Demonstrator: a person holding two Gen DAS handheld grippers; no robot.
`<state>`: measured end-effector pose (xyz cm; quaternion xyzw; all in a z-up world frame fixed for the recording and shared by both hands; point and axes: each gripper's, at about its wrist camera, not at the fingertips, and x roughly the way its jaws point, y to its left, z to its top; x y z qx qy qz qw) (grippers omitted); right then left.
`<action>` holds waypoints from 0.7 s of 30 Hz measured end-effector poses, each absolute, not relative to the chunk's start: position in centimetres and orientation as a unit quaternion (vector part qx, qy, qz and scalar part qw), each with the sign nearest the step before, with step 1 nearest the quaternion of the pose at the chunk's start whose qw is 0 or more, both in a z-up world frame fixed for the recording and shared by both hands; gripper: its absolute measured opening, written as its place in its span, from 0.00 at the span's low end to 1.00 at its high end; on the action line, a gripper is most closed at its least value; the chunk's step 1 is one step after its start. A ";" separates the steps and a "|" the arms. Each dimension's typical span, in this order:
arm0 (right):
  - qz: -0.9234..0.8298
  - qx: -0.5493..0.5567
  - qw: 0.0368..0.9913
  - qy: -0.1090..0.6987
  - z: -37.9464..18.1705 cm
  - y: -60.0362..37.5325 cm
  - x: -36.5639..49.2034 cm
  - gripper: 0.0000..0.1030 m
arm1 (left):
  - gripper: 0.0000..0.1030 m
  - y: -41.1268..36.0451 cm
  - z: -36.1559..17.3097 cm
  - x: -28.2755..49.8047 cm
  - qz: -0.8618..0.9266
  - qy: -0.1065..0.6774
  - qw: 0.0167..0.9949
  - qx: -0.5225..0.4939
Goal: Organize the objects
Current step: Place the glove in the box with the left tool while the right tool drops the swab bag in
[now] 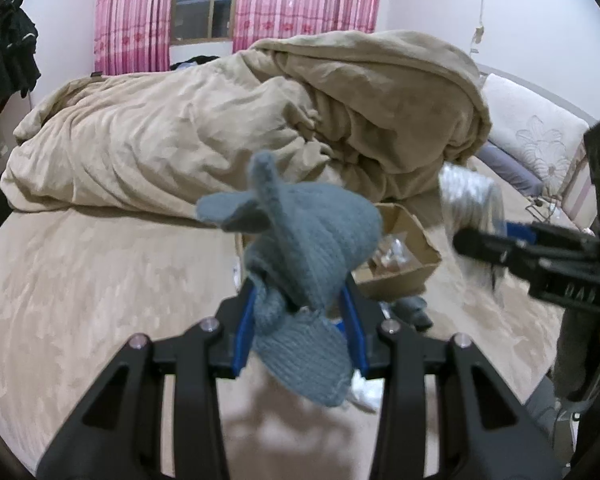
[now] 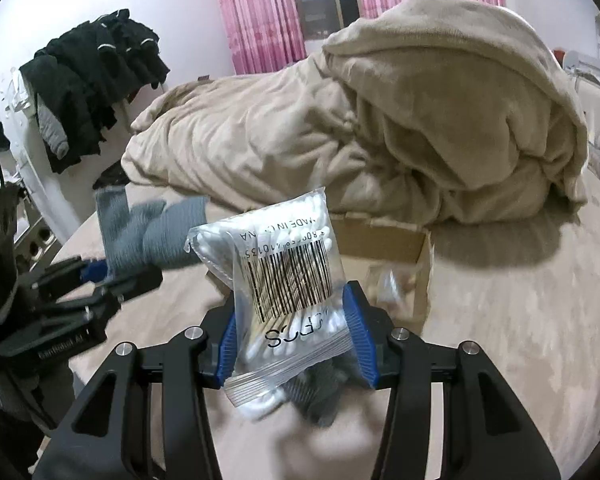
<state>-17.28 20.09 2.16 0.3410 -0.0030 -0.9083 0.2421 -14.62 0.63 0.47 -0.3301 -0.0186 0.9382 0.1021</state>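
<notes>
My left gripper is shut on a blue-grey knitted glove and holds it above the bed. The glove also shows in the right wrist view, held by the left gripper. My right gripper is shut on a clear zip bag of cotton swabs with a barcode, held in the air. In the left wrist view the right gripper and the bag show at the right. An open cardboard box lies on the bed just beyond both grippers; it also shows in the right wrist view.
A rumpled beige duvet is piled across the far half of the bed. Another grey item lies by the box. Dark clothes hang at the left. A pillow lies at the right. Pink curtains frame a window.
</notes>
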 end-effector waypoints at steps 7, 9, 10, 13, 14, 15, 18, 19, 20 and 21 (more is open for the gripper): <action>-0.904 0.354 0.239 -0.012 0.8 19.7 -21.7 0.49 | 0.39 0.5 -0.6 -18.6 0.937 -0.037 0.096 -0.333; -0.901 0.361 0.239 -0.016 -0.1 19.4 -22.7 0.49 | 0.39 0.5 -1.0 -19.7 0.937 -0.040 0.093 -0.334; -0.900 0.365 0.239 -0.018 -0.7 19.3 -23.3 0.49 | 0.40 0.5 -1.2 -20.2 0.937 -0.042 0.093 -0.333; -0.894 0.381 0.234 -0.018 -2.3 18.9 -24.7 0.49 | 0.40 0.7 -1.9 -21.8 0.935 -0.049 0.099 -0.338; -0.893 0.387 0.230 -0.019 -3.0 18.8 -25.3 0.49 | 0.40 0.8 -2.3 -22.3 0.933 -0.048 0.101 -0.341; -0.892 0.391 0.226 -0.020 -3.4 18.7 -25.8 0.49 | 0.40 0.9 -2.8 -23.0 0.930 -0.049 0.105 -0.349; -0.888 0.404 0.217 -0.024 -4.9 18.7 -27.1 0.49 | 0.40 1.4 -4.5 -24.5 0.924 -0.046 0.105 -0.364; -0.887 0.408 0.213 -0.025 -5.5 18.7 -27.5 0.49 | 0.40 1.4 -5.0 -24.7 0.922 -0.047 0.104 -0.369; -0.886 0.411 0.211 -0.025 -5.9 18.7 -27.8 0.49 | 0.40 1.4 -5.6 -25.1 0.920 -0.049 0.104 -0.375; -0.884 0.416 0.210 -0.025 -6.4 18.6 -28.1 0.49 | 0.40 1.5 -6.2 -25.4 0.917 -0.053 0.104 -0.382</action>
